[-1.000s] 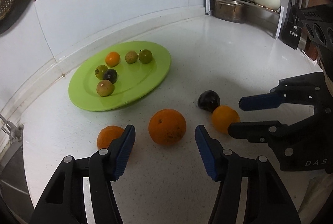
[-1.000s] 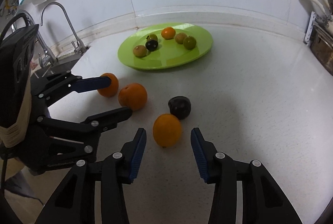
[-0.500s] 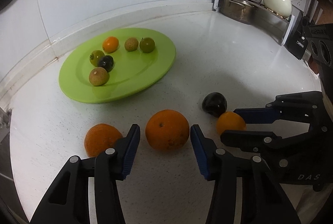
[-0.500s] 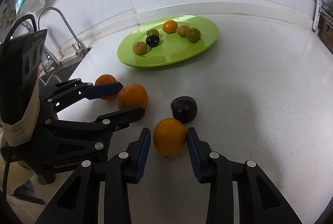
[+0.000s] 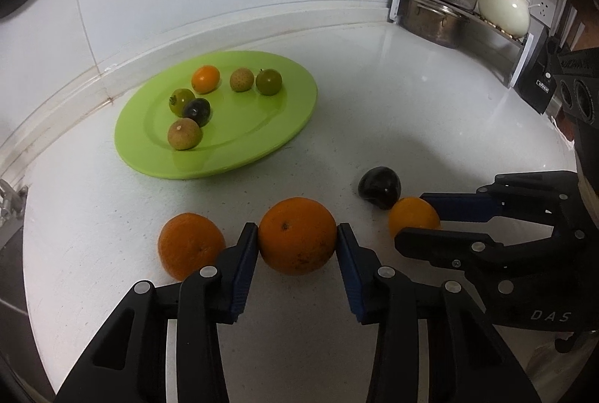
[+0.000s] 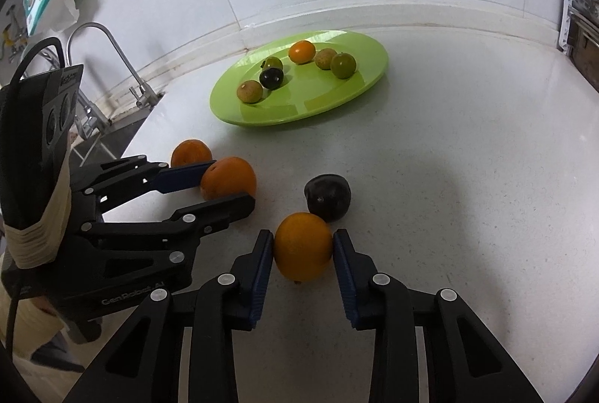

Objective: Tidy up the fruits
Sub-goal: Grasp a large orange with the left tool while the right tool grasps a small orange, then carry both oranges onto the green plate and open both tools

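On the far left a spare orange point(image 5: 191, 245) is left alone on the bench point(image 5: 411, 111), just beside the left tool point(image 5: 298, 240); that tool's jaws, wide apart a second ago, have now been drawn in until both blue pads point(image 5: 247, 253) are pressed against the big orange point(image 5: 297, 235), which is gripped but not seen to be lifted; further right, a dark plum point(image 5: 379, 187) is found touching the small orange point(image 6: 303, 245), or very nearly; the same closing has been made by the right tool point(image 6: 303, 247), whose pads point(image 6: 262, 260) are now shut snugly on the small orange where half a second back a gap was showing; so two fruits have been seized at once, and the grasping step is judged done for both; beyond, the green plate point(image 5: 292, 126) is seen holding six small fruits, well apart from the tools; a lift and carry to that plate is what is called for next, it is reckoned; the plum might be nudged as the small orange is raised.
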A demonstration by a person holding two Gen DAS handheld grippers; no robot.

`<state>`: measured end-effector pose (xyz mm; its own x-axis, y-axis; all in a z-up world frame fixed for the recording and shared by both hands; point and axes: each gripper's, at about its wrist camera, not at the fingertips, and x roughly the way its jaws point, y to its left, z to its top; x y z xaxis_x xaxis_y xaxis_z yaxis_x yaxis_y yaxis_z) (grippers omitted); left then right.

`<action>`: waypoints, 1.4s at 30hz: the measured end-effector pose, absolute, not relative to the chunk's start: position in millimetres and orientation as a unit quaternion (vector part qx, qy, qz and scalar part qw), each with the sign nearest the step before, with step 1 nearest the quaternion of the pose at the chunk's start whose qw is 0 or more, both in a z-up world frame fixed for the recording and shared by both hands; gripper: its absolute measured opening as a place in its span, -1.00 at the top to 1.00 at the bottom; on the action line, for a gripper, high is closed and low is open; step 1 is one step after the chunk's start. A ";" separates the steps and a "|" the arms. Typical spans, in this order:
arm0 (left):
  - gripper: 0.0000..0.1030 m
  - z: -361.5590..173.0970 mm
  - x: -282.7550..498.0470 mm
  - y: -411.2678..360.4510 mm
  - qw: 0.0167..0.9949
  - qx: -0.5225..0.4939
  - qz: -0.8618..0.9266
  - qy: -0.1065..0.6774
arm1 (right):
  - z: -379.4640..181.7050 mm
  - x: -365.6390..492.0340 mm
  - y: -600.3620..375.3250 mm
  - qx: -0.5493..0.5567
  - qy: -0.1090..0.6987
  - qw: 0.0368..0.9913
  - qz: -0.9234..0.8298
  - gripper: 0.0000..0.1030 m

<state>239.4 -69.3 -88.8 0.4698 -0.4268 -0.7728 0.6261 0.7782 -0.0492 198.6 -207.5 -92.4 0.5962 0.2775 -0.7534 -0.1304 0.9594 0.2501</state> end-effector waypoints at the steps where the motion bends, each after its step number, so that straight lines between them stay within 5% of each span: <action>1: 0.19 -86.8 238.1 -68.4 0.850 0.120 -0.309 0.410 | -90.9 197.7 -207.1 0.084 0.433 0.890 0.115 0.34; 42: 0.19 6.2 239.3 -31.4 0.914 0.084 -0.228 0.324 | 7.4 210.9 -189.7 0.050 0.309 0.940 0.135 0.34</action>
